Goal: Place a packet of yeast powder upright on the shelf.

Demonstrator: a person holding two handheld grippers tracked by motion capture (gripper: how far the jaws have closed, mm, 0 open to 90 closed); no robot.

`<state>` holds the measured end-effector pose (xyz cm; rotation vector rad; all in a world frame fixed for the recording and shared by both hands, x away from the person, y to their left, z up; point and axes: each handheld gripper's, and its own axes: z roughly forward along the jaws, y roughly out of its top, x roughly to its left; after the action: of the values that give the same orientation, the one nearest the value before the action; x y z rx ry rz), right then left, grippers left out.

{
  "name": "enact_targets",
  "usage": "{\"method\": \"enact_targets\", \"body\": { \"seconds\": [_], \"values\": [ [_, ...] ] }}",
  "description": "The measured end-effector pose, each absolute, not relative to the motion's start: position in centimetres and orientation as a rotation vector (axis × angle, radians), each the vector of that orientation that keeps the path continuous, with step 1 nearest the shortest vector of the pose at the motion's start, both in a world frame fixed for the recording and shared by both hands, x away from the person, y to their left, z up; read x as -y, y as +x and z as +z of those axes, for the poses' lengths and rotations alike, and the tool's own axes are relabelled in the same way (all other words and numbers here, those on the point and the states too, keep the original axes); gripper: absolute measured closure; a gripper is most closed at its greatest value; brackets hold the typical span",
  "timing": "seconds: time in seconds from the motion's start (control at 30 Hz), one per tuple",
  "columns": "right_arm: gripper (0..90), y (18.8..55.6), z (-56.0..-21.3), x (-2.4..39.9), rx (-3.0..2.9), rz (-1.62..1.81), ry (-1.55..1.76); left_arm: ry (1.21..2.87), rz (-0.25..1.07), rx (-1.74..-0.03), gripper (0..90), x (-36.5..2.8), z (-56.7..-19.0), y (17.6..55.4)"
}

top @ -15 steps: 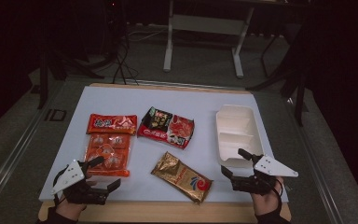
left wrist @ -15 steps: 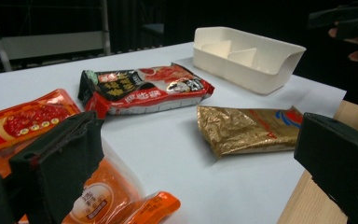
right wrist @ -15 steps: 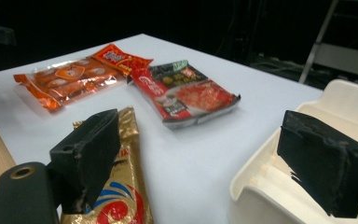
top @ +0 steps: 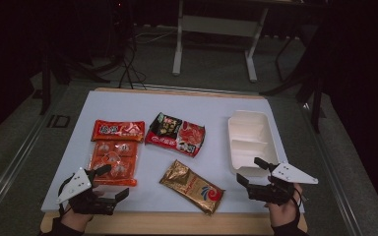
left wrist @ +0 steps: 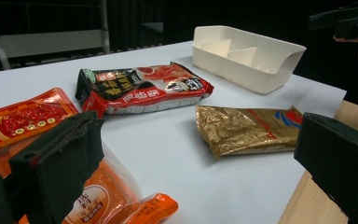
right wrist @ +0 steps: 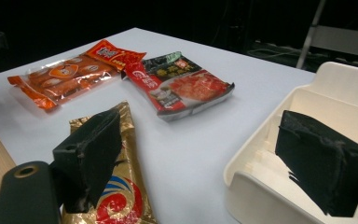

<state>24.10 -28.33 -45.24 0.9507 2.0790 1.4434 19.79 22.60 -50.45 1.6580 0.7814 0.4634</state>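
Observation:
Four snack packets lie on the white table top (top: 128,105): a gold packet (top: 192,186) at the front centre, a red-and-black packet (top: 175,133) behind it, a small red packet (top: 118,130) and a clear orange packet (top: 114,161) at the left. A white divided tray (top: 250,140) stands at the right. My left gripper (top: 112,182) hovers at the front left corner of the orange packet (left wrist: 98,196), open with nothing between its jaws. My right gripper (top: 251,171) sits open at the tray's near edge (right wrist: 261,186), the gold packet (right wrist: 116,186) beside its left jaw.
The table's wooden front edge (top: 177,223) runs just under both hands. Behind the table a metal stand (top: 214,29) rises from the dark floor. Bare white surface lies between the packets and the tray (left wrist: 247,56).

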Motion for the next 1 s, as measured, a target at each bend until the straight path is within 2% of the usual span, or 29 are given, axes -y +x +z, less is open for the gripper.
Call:
{"method": "enact_targets", "body": {
  "seconds": [1.0],
  "values": [
    [10.3,24.6,-43.5,23.8,-2.307,1.371,0.799,1.675,0.420,-0.777,1.0,-22.5,-50.8,19.9]
  ]
}}
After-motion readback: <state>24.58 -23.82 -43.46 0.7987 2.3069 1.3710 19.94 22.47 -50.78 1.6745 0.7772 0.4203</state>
